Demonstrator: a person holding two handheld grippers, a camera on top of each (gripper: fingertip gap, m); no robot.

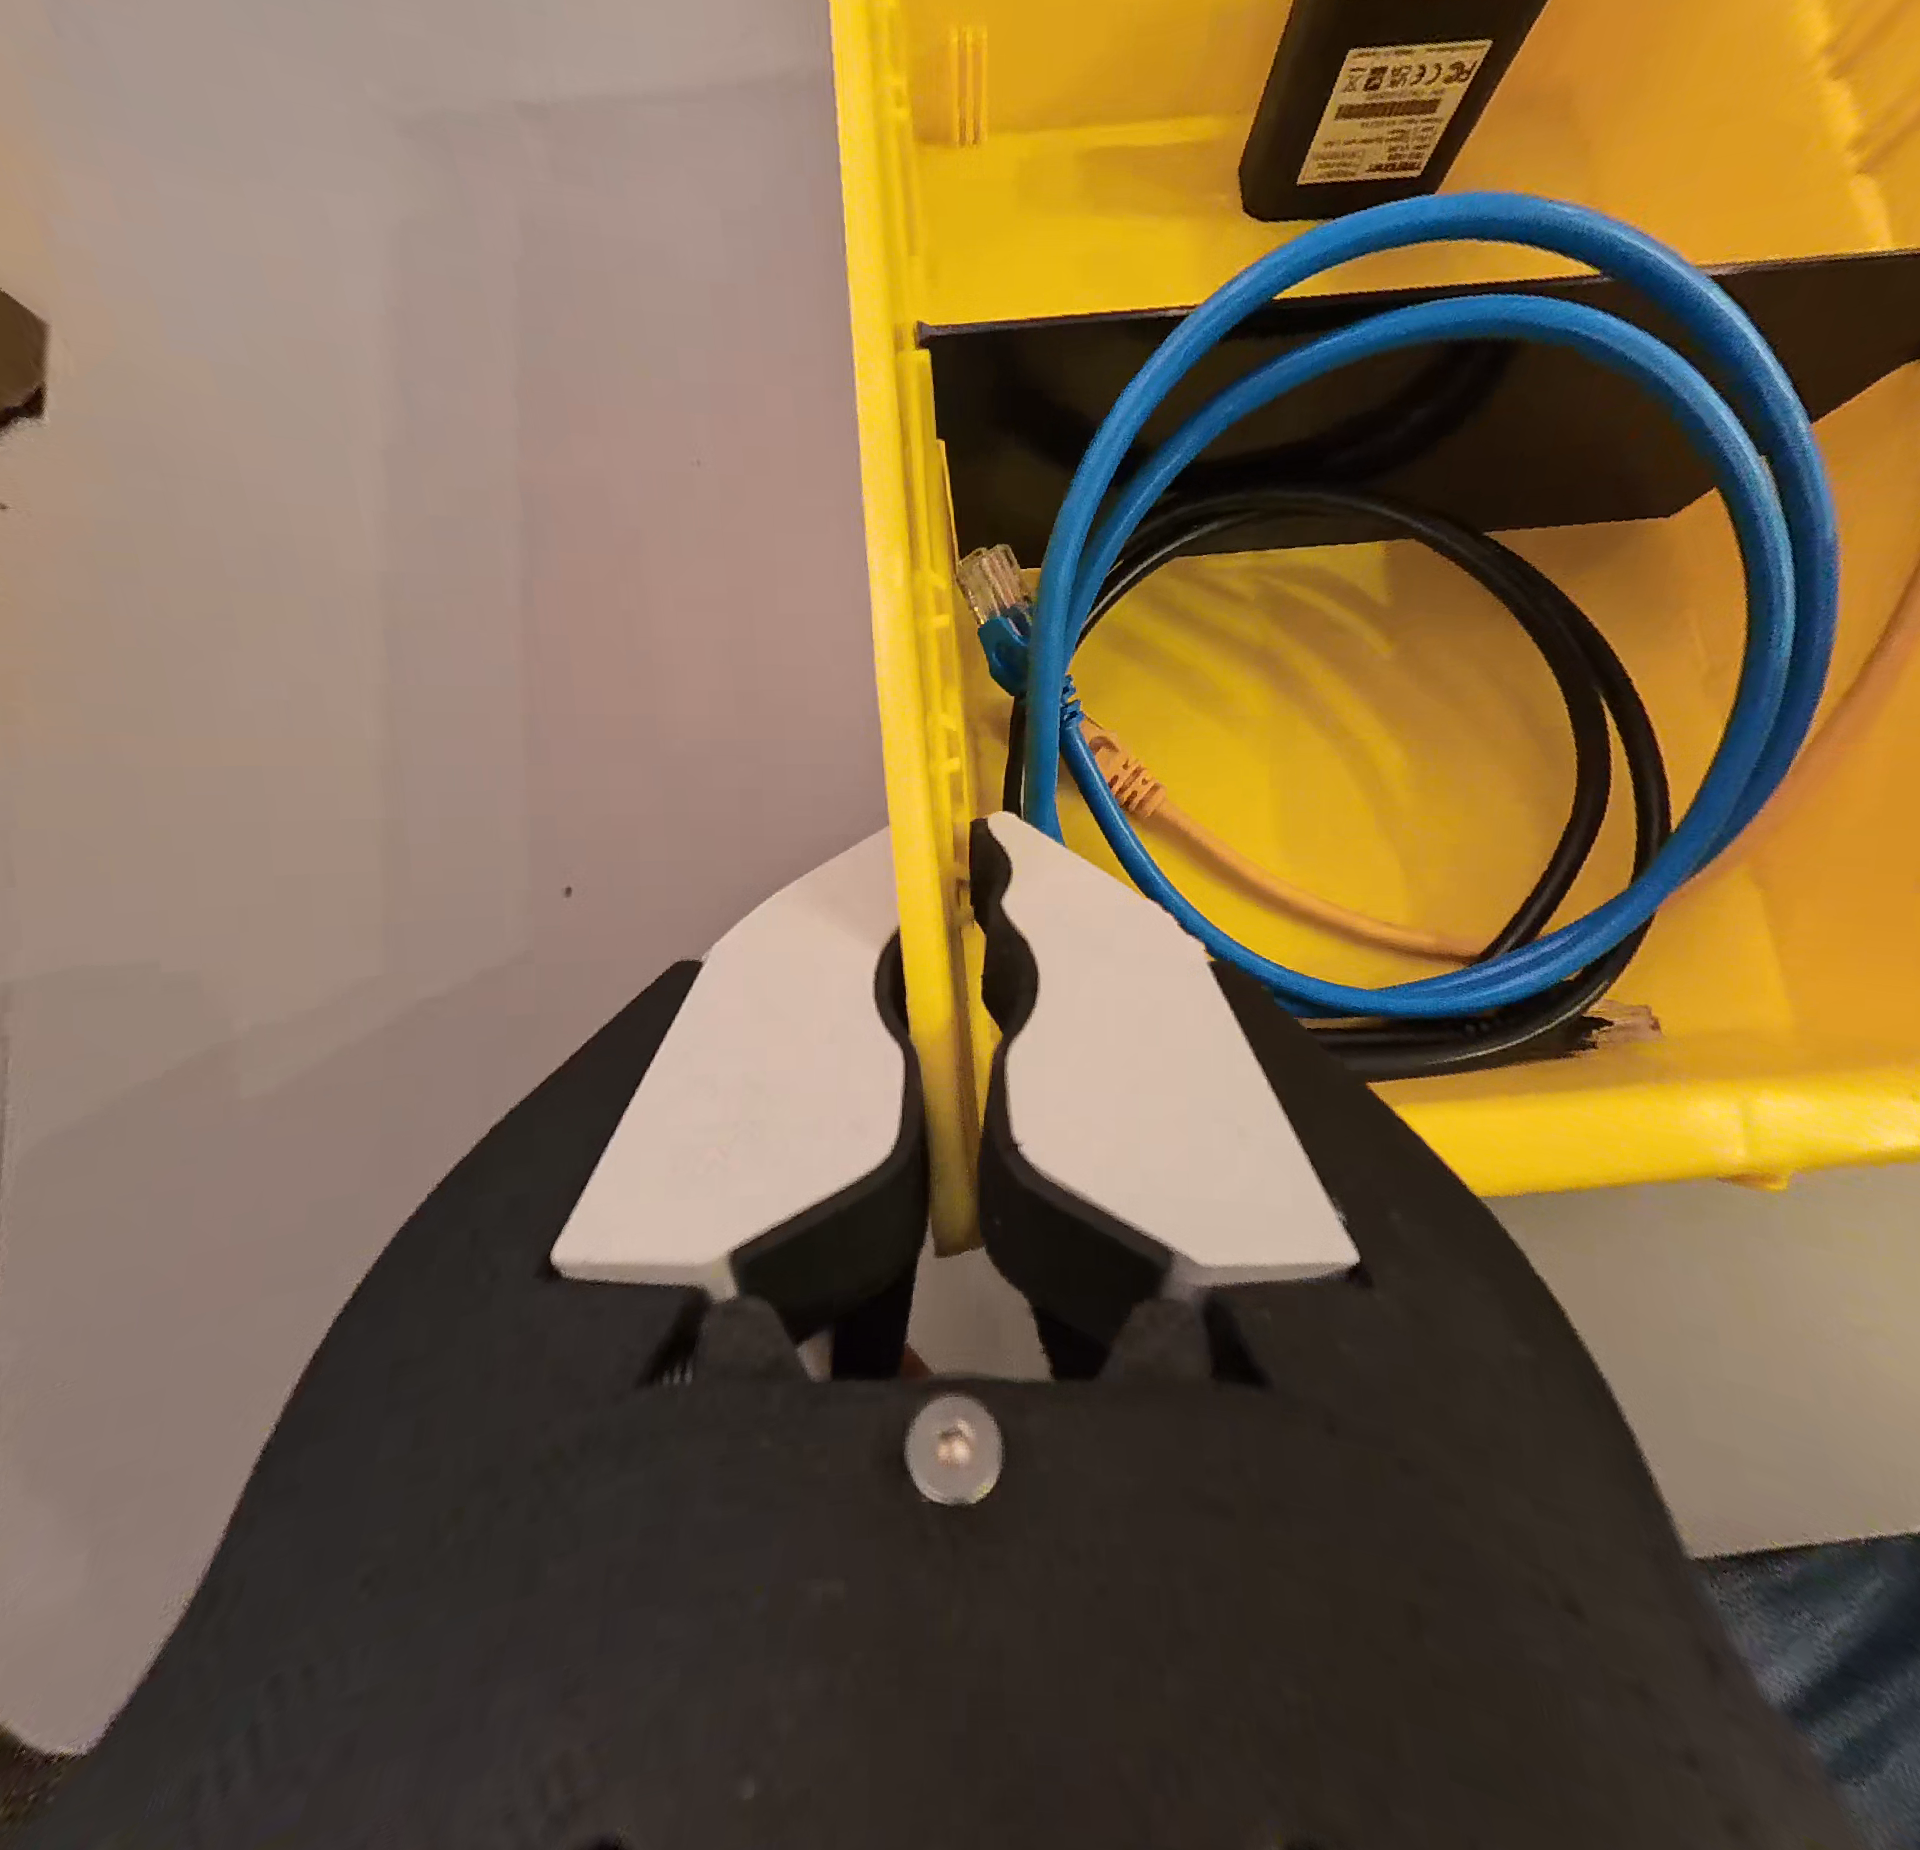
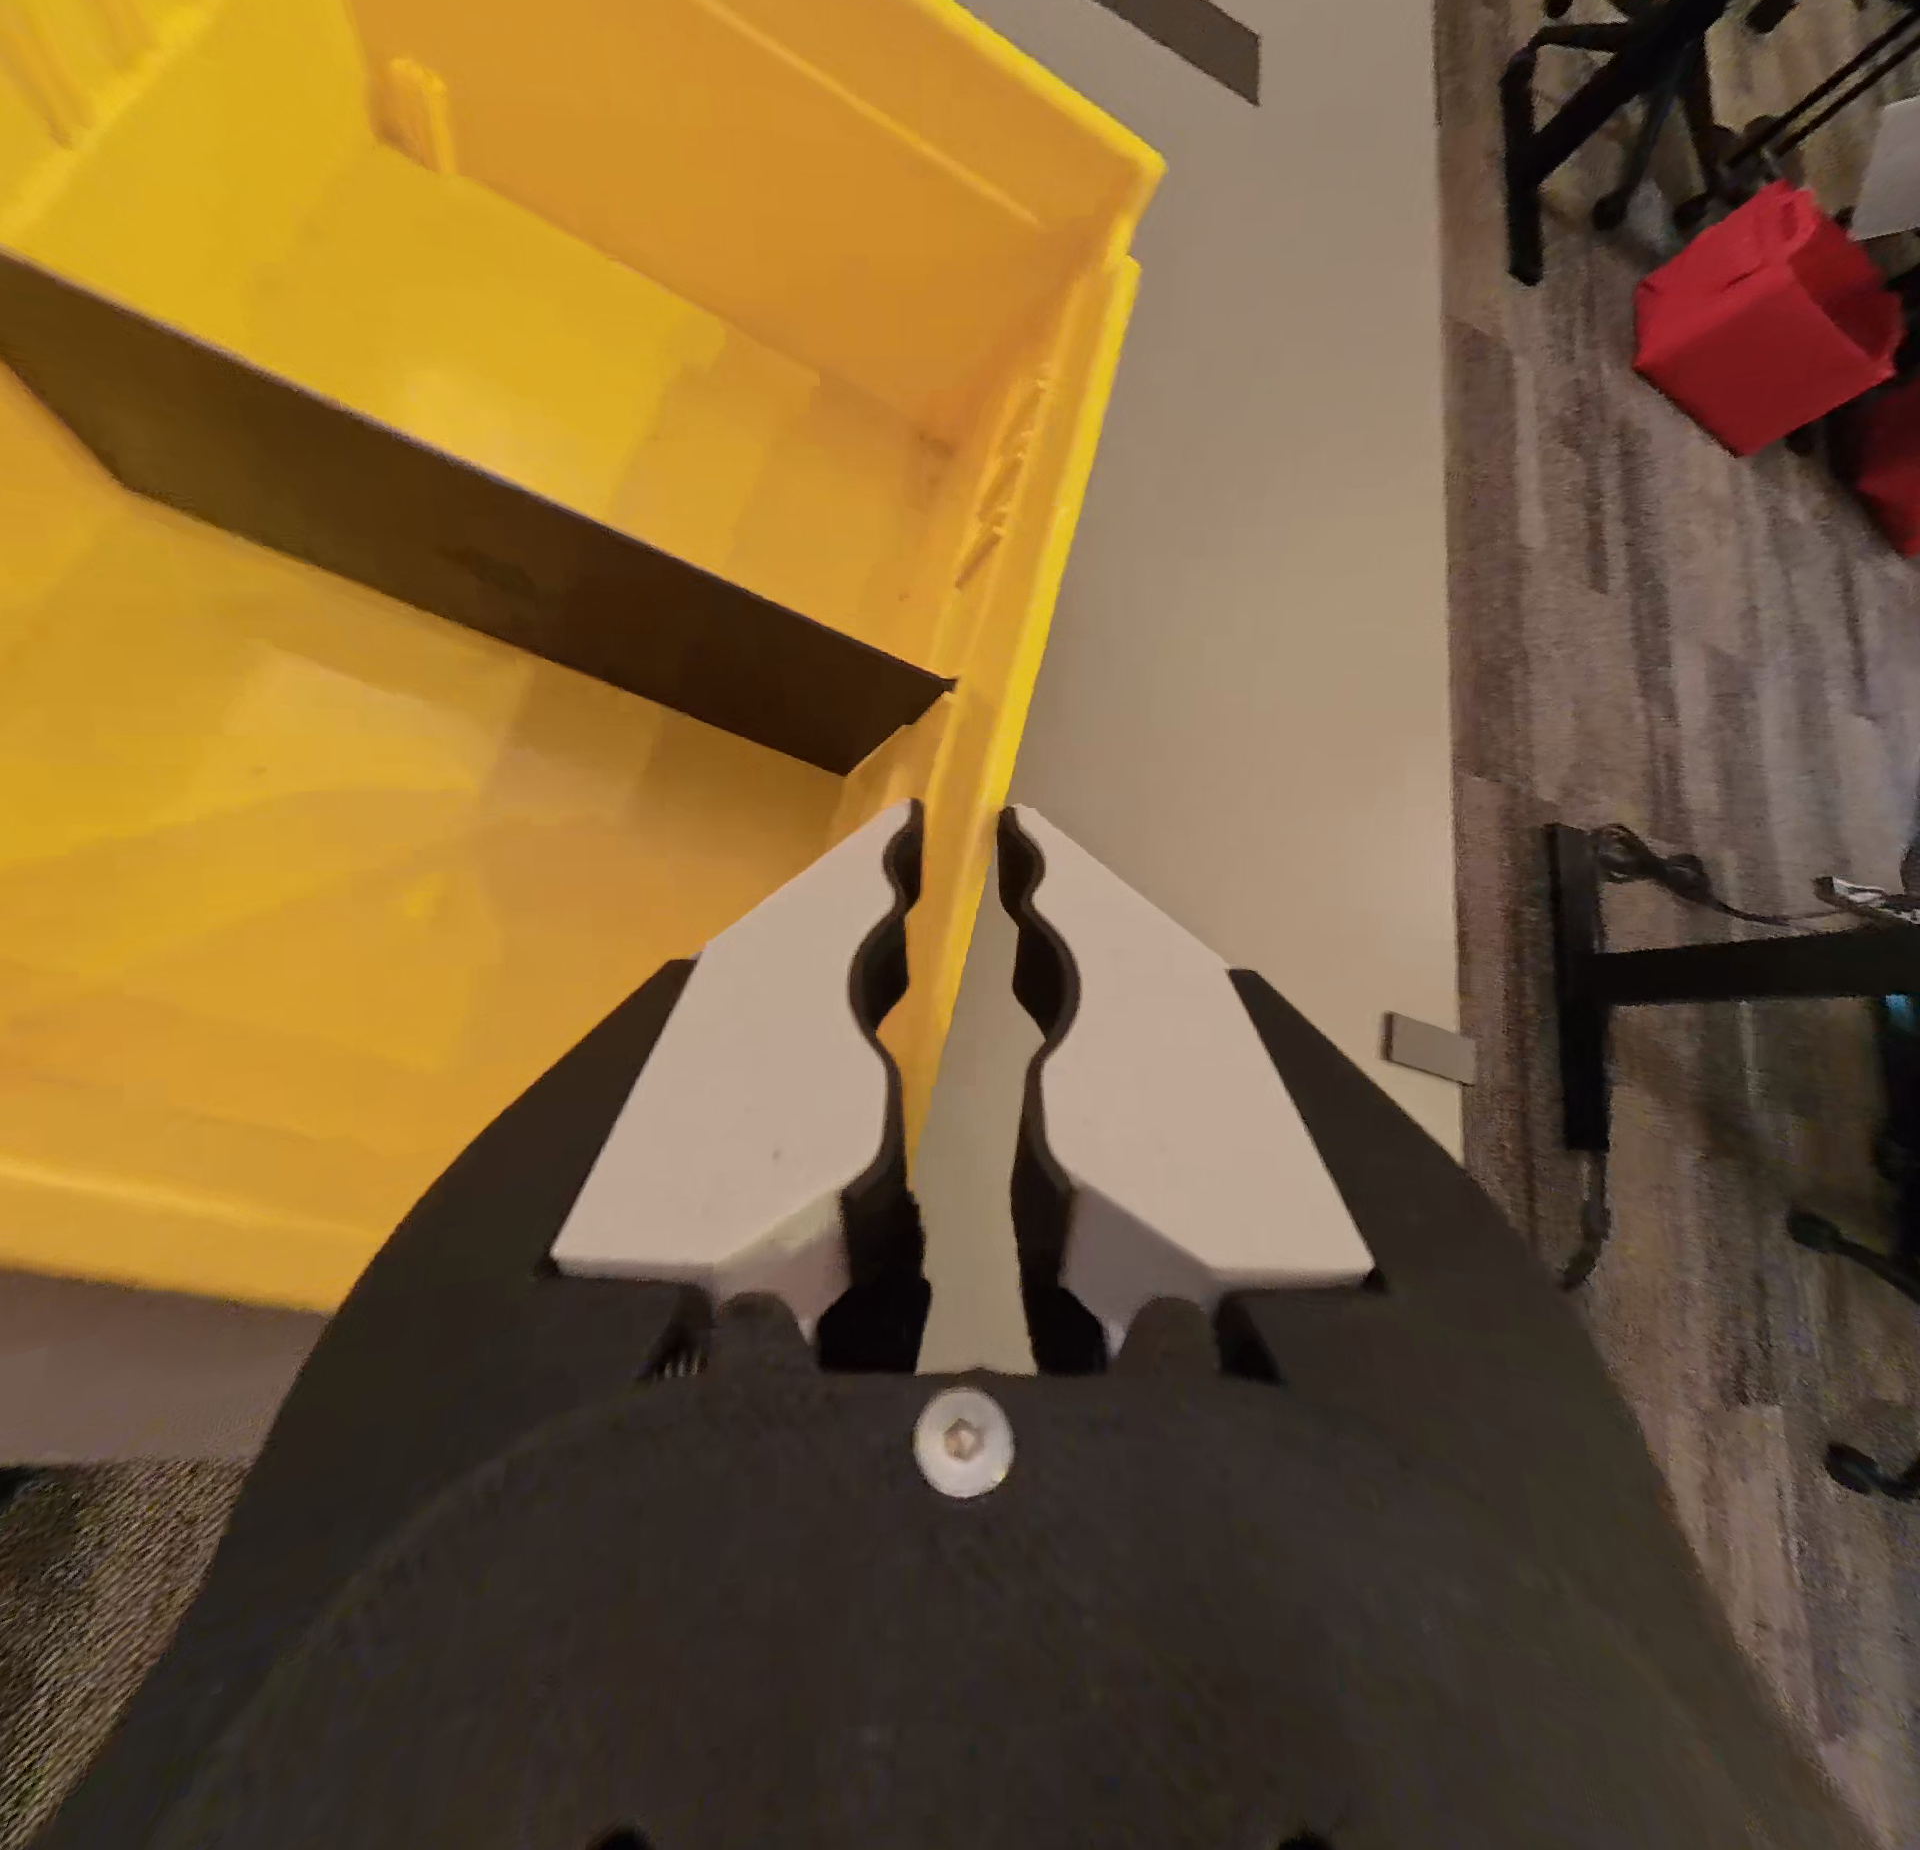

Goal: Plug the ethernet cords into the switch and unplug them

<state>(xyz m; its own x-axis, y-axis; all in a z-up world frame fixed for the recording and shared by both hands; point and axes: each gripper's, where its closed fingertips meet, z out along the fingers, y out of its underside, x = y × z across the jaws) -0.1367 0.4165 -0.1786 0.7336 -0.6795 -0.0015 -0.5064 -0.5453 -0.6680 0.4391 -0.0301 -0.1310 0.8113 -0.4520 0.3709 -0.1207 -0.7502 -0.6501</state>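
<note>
A yellow bin stands on a white table. In the left wrist view it holds a coiled blue ethernet cable with a clear plug, an orange cable and a black cable. A black switch box with a port lies in the far compartment, beyond a black divider. My left gripper is shut on the bin's left wall. My right gripper is closed on the bin's right wall, one finger inside and one outside. No cable is in either grasp.
The white table extends left of the bin and also right of it. Beyond the table's right edge is grey carpet with a red bag, black chair legs and a black stand. The gap from one gripper's tips to the other's is roughly 75 cm.
</note>
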